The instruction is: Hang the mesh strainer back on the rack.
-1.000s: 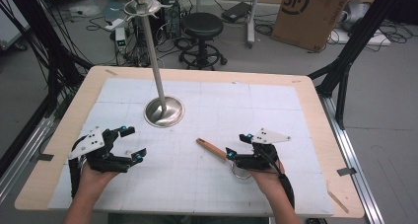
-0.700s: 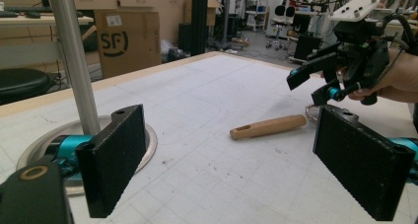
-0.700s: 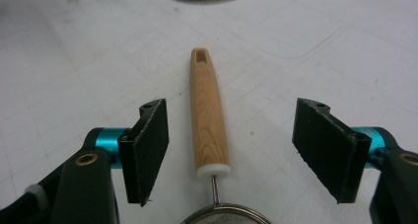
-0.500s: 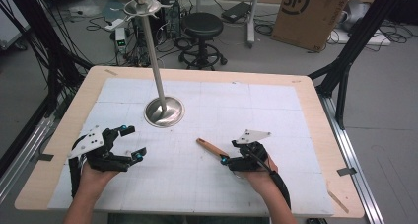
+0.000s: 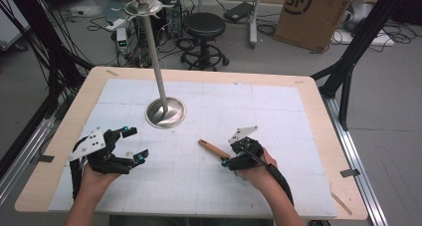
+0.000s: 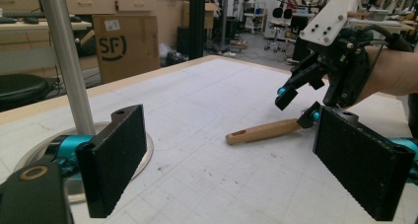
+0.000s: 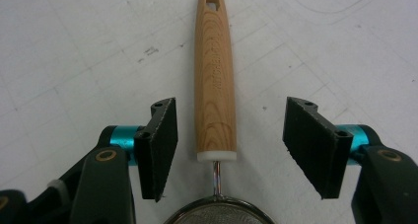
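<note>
A small strainer lies flat on the white mat, its wooden handle pointing up-left toward the stand. Its metal mesh bowl peeks out just under my right gripper. My right gripper is open, low over the mat, with one jaw on each side of the handle's bowl end and touching neither side. My left gripper rests open and empty at the front left, its jaws pointing right toward the strainer.
A metal stand with a round base and a tall pole rises at the mat's back middle. A wooden border frames the mat. A stool and a cardboard box stand on the floor beyond the table.
My right gripper has slid left along the strainer, covering its bowl in the high view and bringing its open jaws around the handle's base. The left gripper has stayed put.
</note>
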Motion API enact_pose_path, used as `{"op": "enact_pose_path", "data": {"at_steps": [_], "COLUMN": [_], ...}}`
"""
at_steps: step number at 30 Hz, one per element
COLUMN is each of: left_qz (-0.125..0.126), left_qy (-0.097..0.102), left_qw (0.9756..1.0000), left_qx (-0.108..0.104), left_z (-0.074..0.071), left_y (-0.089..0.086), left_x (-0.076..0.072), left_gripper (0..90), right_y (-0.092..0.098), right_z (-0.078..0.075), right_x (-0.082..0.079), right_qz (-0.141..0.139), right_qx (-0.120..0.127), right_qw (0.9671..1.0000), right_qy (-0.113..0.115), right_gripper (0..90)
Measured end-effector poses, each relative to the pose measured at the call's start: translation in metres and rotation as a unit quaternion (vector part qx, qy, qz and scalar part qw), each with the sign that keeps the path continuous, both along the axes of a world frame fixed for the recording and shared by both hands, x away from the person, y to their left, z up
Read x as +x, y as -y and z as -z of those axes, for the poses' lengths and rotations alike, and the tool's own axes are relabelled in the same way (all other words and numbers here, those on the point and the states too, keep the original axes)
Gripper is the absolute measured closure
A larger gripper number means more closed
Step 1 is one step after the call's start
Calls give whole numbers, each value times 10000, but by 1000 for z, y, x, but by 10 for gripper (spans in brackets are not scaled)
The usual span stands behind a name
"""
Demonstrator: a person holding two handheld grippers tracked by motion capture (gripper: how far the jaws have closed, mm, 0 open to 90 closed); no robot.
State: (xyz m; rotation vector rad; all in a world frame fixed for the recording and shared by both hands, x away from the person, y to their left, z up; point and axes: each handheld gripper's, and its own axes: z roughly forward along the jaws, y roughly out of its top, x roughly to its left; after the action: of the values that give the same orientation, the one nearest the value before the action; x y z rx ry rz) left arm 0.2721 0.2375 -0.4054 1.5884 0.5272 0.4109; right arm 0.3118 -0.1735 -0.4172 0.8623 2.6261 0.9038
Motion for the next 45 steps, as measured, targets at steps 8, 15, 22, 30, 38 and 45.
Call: {"op": "enact_pose_path", "data": {"at_steps": [8,15,22,30,38,45], "left_qz": [-3,-10,27,26,35,42], "left_qy": [7,-13,-11,-14,-35,-50], "left_qw": [10000,10000,10000,10000,10000,10000], "left_qx": [-21,8,15,4,27,55], "left_z": [-1,0,0,0,1,2], "left_y": [-1,0,1,0,1,2], "left_x": [0,1,0,0,0,1], "left_gripper": [135,135,135,135,135,135], "right_y": [-6,-9,-19,-24,-25,-26], "right_z": [4,1,0,-2,-2,-3], "right_x": [3,10,16,20,21,22], "right_qz": [-87,-232,-380,-313,-384,-468], "right_qx": [-298,-585,-898,-1059,-1037,-1109], "right_qw": [9993,9968,9916,9886,9889,9879], "right_qy": [-222,-492,-849,-1026,-988,-979], "right_gripper": [445,532,545,564,660,676]}}
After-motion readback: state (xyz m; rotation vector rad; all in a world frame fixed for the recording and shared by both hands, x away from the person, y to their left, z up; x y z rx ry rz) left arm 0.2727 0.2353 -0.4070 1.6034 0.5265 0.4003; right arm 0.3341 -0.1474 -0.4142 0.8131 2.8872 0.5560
